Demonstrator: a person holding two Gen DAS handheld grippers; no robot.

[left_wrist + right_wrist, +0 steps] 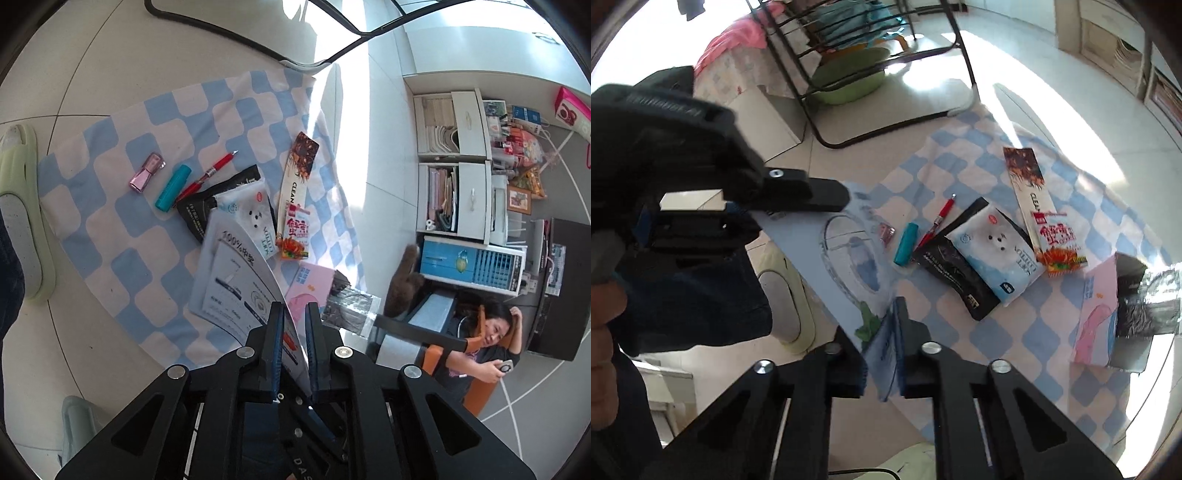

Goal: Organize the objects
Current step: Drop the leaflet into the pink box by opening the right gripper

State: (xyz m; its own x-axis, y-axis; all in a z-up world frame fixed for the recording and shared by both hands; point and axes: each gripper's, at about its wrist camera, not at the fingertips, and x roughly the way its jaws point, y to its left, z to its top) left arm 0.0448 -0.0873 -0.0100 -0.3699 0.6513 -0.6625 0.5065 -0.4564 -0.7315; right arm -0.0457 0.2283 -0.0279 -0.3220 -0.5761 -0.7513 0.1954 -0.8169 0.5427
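Above checkered cloth [122, 236]: left gripper [294, 325] and right gripper [884, 354] both clamped on pale-blue mask sachet [849, 266], held aloft.

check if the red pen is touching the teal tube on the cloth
Apart. The left wrist view shows checkered cloth between the red pen and the teal tube along their length; the right wrist view shows the same gap.

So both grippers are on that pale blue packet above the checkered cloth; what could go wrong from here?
1. The left gripper and right gripper each pinch an edge of the pale blue packet; pulling apart could tear it or slip a grip.
2. Held low, the packet could sweep the teal tube, red pen or pink bottle across the checkered cloth.
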